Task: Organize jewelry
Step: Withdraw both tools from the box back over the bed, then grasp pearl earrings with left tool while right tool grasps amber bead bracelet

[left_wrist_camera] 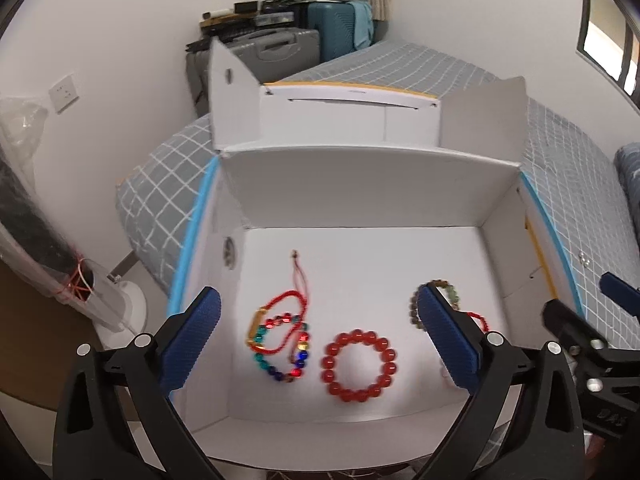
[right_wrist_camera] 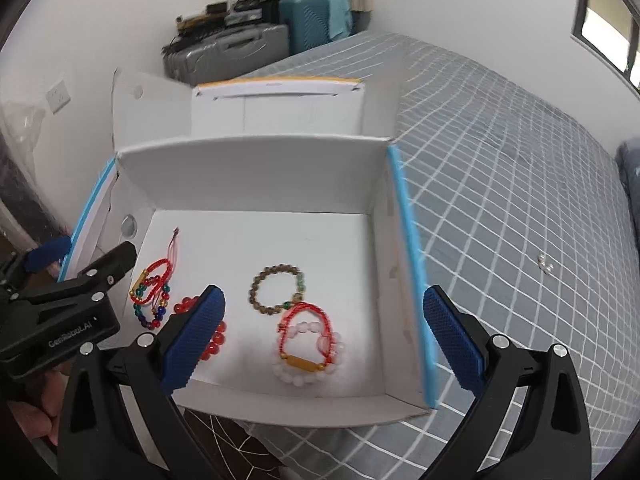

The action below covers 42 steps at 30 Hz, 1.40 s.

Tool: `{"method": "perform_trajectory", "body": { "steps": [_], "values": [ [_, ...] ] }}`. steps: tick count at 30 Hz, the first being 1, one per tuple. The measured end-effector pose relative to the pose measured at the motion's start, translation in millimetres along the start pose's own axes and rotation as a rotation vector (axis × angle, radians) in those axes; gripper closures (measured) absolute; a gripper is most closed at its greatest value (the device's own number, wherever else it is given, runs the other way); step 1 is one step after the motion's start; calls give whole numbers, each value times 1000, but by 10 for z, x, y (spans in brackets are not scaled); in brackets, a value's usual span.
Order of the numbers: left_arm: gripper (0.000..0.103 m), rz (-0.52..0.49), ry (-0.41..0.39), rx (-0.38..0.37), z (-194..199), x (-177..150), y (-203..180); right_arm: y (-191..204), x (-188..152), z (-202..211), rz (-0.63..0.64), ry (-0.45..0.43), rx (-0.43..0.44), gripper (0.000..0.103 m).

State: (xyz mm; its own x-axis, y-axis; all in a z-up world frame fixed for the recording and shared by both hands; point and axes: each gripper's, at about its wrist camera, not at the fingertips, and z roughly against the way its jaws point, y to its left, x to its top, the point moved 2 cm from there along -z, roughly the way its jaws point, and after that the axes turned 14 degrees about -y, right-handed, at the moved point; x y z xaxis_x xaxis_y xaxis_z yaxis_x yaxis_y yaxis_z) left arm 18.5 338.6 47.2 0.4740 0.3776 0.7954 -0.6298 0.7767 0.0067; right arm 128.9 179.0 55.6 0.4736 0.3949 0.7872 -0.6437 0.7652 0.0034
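Inside the open white box [left_wrist_camera: 360, 200], which sits on a grey checked bed [right_wrist_camera: 520, 160], several bracelets lie on the box floor, all toward its near edge. Seen from the left wrist, the left gripper [left_wrist_camera: 320, 338] hangs above the box with its blue pads spread wide and nothing between them; its right pad [left_wrist_camera: 448, 340] covers much of the brown bead bracelet [left_wrist_camera: 450, 292] near the right wall, so only an arc of beads shows there. A red bead bracelet [left_wrist_camera: 359, 366] lies by the middle of the near edge, and just to its left a multicoloured bead bracelet [left_wrist_camera: 282, 348] is tangled with a red cord bracelet [left_wrist_camera: 276, 320], whose thin tail runs toward the far wall; where one ends and the other begins is hard to make out. From the right wrist, the right gripper [right_wrist_camera: 324, 338] is also wide apart and empty, its left pad [right_wrist_camera: 192, 340] hiding about half of the red bead ring. That view shows the brown bracelet whole, mid-floor, touching a pale pink bead bracelet [right_wrist_camera: 308, 360] wrapped with a second red cord [right_wrist_camera: 306, 320] near the near-right corner; this pair is almost entirely hidden in the left view. A few small pale objects [right_wrist_camera: 545, 266] rest on the bed beyond the box's right wall, too small to identify. Suitcases [right_wrist_camera: 248, 44] stand against the far wall.
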Motion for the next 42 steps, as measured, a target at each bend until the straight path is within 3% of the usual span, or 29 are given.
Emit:
{"method": "perform_trajectory", "body": {
  "steps": [6, 19, 24, 32, 42],
  "values": [
    [6, -43, -19, -78, 69, 33, -510, -551, -55, 262, -56, -30, -59, 8],
    [6, -208, -40, -307, 290, -123, -2353, -1942, -567, 945, -157, -58, -242, 8],
    [6, -243, -38, -341, 317, -335, -2885, -2357, -855, 990, -186, -37, -299, 8],
    [6, -266, -6, -352, 99, -538, -3360, -2905, -1340, 861, -252, 21, -309, 8],
    [6, -289, 48, -396, -373, -573, -3947, -3211, -1746, 685, -284, 69, -302, 8]
  ]
}}
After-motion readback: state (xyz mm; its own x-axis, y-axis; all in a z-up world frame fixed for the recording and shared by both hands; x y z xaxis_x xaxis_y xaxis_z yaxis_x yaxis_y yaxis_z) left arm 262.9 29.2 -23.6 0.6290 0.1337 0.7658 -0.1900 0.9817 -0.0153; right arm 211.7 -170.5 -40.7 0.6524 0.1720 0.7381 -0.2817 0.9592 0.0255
